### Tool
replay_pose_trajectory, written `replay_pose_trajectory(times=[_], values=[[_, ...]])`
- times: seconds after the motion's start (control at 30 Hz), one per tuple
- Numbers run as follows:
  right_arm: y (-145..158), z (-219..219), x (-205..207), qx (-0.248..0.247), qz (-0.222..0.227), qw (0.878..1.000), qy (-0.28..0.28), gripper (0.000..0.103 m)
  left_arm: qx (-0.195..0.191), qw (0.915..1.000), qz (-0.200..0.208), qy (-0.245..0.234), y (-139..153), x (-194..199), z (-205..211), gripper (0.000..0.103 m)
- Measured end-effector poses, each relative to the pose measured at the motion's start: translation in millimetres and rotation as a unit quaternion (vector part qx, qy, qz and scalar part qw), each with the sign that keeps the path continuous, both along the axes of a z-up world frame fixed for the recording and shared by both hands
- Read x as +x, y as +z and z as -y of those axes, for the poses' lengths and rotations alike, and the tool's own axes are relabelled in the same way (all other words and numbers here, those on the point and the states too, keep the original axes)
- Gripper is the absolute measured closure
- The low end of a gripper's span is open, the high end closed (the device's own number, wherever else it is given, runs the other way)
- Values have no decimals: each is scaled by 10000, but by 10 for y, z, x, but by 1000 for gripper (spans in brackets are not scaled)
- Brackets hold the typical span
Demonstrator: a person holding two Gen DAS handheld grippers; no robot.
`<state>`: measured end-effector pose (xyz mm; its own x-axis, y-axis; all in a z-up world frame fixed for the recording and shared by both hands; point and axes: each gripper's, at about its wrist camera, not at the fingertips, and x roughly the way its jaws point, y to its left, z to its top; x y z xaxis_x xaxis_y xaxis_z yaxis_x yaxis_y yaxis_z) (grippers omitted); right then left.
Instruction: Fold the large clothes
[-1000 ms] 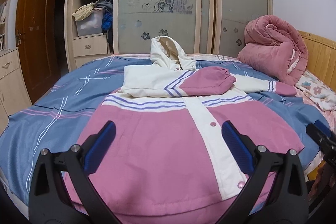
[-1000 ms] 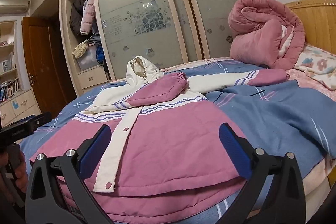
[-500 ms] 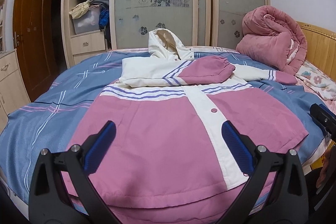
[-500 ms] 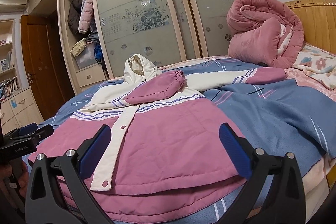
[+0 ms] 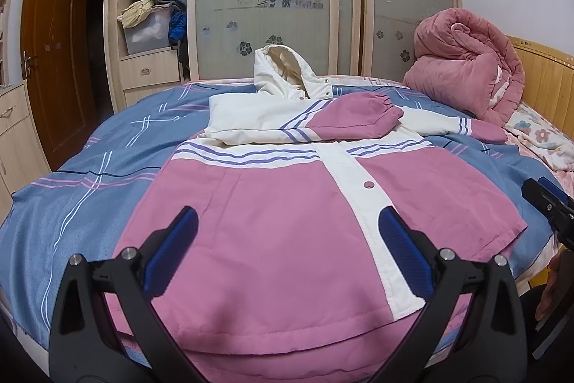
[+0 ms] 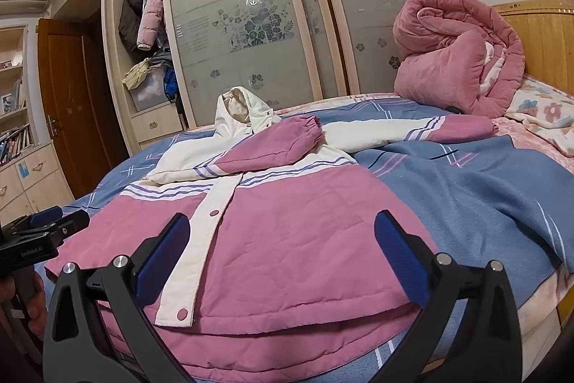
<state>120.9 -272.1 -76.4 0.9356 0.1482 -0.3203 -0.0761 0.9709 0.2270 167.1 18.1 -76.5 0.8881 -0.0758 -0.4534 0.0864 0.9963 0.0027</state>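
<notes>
Jacket (image 5: pixel 287 232): flat on the bed (image 5: pixel 71 203), 1 sleeve (image 5: pixel 344 121) folded across the chest
Left gripper (image 5: pixel 287 250): spread wide, empty, above the hem
Right gripper (image 6: pixel 283 250): spread wide, empty

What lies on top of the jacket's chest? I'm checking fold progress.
One sleeve is folded across the jacket chest; the other sleeve lies outstretched on the bed. Anything beneath stays hidden.

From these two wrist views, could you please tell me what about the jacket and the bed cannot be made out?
- Jacket hem, left wrist view: its near middle is hidden behind the open left tongs.
- Hem corner nearest the right tongs, right wrist view: covered by the tongs' frame.
- Jacket's back and the bed beneath it: hidden by the jacket in both views.
- Wardrobe contents: too small and jumbled to identify.
</notes>
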Motion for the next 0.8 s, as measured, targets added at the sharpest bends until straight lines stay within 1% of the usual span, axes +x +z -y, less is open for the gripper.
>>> replay_pose_trajectory(times=[0.17,0.33,0.43,0.5,0.63,0.73,0.8], values=[[-5,-18,9,13,-2,10000,4,1,19,10000,3,-14,-10,3,3,2],[-9,-62,8,-38,16,10000,-1,1,-45,10000,-18,-44,-23,11,14,2],[-1,2,0,101,35,9999,-87,1,-54,9999,-45,-91,-39,33,38,2],[21,139,14,359,11,9991,-227,1,-74,9999,-59,-123,-47,45,55,2],[103,622,167,1044,-295,9926,-540,1,-138,9997,-63,-166,-46,62,69,2],[188,1200,401,1533,-531,9831,-847,1,-165,9996,-84,-216,-52,74,78,2],[222,1713,607,2185,-633,9691,-952,1,-170,9995,-92,-252,-54,82,87,2]])
